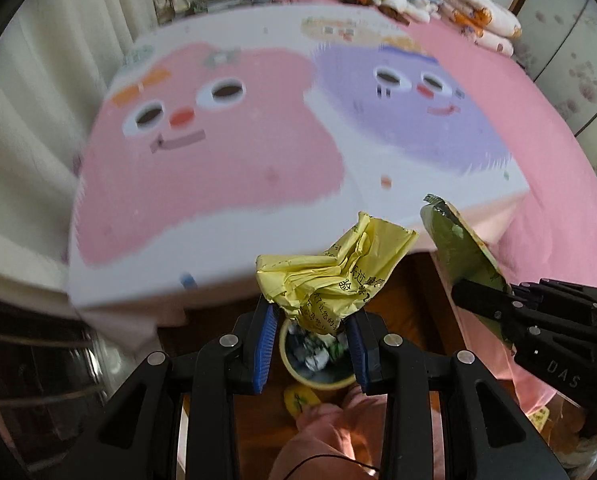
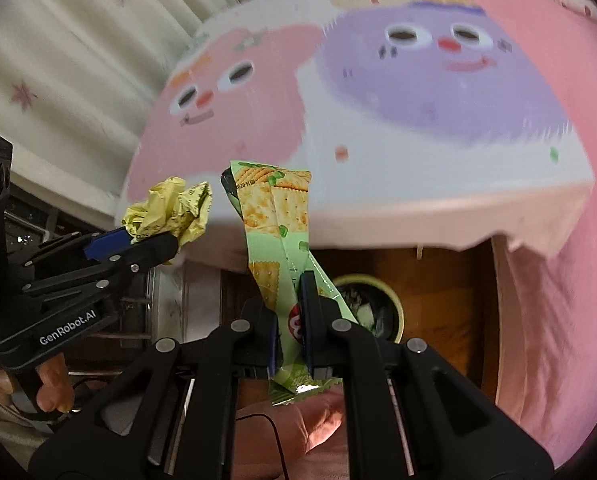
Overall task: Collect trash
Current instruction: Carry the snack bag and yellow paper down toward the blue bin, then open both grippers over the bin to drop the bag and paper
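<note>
Left wrist view: left gripper [image 1: 312, 326] at bottom centre, blue pads partly closed and pinching a crumpled yellow wrapper [image 1: 330, 270], which bunches upward and toward the upper right with no clear long axis. Directly under it, between the fingers, sits a pale yellow bin [image 1: 298, 372] already holding scraps, on brown floor. Far right of frame, the right gripper [image 1: 482, 300] comes in from the edge clamping a green cracker packet [image 1: 458, 252], seen from its dark back, long axis running lower right to upper left. Behind everything is a bed [image 1: 258, 220] with a pink and purple cartoon-face blanket. Right wrist view: the left gripper [image 2: 138, 246] at mid left, wrapper [image 2: 170, 208] sticking out past its tips toward the upper right; a hand [image 2: 38, 384] below it at lower left. At centre the right gripper [image 2: 288, 320] is nearly closed on the packet [image 2: 274, 216], which stands roughly upright, long axis vertical and twisted, top end leaning slightly left. The bin [image 2: 394, 304] is just right of the fingers.
</note>
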The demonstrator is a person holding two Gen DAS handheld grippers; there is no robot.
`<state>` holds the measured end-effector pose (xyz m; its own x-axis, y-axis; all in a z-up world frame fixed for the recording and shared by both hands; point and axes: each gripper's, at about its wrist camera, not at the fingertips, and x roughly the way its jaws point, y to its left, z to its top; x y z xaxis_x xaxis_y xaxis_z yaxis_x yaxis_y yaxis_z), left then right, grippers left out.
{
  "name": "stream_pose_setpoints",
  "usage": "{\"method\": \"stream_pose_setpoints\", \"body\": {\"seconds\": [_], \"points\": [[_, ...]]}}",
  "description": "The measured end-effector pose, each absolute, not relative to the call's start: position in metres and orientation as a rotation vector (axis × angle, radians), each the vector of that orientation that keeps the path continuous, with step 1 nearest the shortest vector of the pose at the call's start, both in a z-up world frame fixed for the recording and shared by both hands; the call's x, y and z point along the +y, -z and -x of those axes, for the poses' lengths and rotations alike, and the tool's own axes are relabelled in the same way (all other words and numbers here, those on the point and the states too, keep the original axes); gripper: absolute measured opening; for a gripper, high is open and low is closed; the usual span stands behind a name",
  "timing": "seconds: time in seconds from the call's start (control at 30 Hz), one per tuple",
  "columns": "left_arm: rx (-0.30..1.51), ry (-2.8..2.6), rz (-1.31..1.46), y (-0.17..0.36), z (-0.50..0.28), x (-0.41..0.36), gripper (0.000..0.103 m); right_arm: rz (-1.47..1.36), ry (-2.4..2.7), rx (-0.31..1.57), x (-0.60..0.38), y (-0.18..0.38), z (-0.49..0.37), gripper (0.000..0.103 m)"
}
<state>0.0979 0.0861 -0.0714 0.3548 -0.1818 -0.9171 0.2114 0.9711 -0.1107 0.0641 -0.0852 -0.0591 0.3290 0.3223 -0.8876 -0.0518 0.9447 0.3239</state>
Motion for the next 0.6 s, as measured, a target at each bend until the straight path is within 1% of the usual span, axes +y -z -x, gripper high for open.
{"method": "stream_pose_setpoints", "body": {"seconds": [0.1,0.23,0.47,0.6], "points": [[1.219,0.247,-0.031,0.103,-0.093,0.079,0.032,-0.266,-0.251,1.260,-0.088,0.088,-0.059,0.007],[1.258,0.235,-0.033,0.154,-0.088,0.065,0.032,-0.269,-0.248,1.324,-0.093,0.150,-0.052,0.007],[1.341,0.215,0.019,0.280,-0.077,0.050,0.032,-0.310,-0.200,1.403,-0.108,0.272,-0.043,0.007],[1.392,0.204,0.023,0.347,-0.084,0.044,0.034,-0.350,-0.162,1.438,-0.116,0.333,-0.042,0.007]]}}
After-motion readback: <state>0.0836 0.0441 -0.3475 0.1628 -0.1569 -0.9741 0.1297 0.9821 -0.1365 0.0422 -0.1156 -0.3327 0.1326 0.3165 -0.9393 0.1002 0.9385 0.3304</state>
